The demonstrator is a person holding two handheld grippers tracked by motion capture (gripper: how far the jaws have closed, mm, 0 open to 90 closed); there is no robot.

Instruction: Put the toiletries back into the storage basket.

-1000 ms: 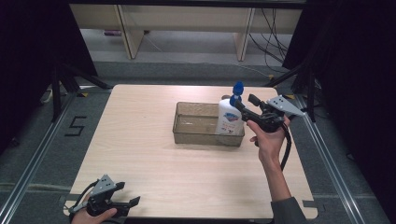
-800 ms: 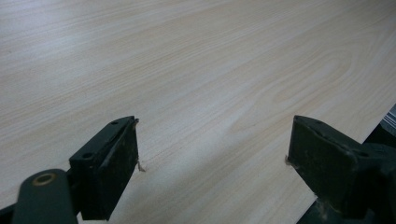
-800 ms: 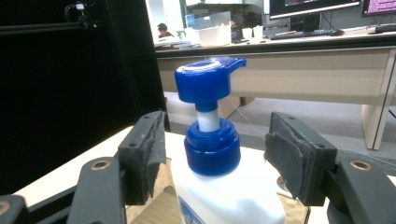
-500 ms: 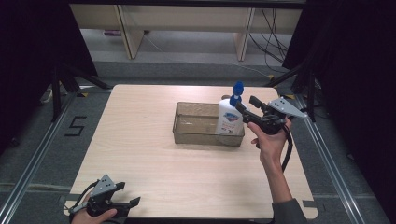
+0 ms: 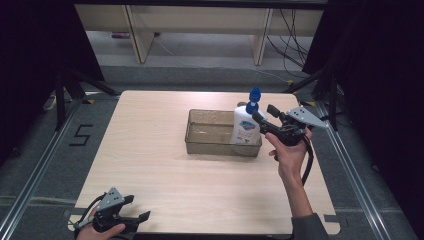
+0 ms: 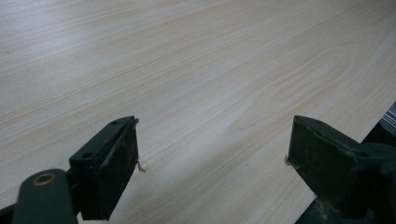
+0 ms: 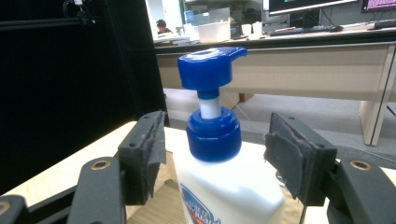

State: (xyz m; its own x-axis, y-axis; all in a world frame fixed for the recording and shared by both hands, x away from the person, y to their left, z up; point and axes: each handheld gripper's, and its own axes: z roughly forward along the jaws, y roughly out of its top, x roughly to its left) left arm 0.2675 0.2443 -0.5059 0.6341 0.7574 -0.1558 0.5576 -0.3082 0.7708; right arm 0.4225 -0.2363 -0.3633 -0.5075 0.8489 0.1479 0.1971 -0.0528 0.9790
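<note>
Table (image 5: 165, 165): pale wood is lying under your idle left gripper (image 6: 212, 154), jaws standing apart.
Right gripper (image 7: 215, 154): you're straddling the pump bottle (image 7: 219, 182), pads seemingly not pressing.

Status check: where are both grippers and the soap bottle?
Right gripper around pump bottle, fingers not clearly touching. Bottle upright in clear bin. Left gripper open, idle over table. Nothing in the way.

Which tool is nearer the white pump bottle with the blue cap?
Right. The right tool straddles the white pump bottle; the left tool sits at the table's near corner.
</note>
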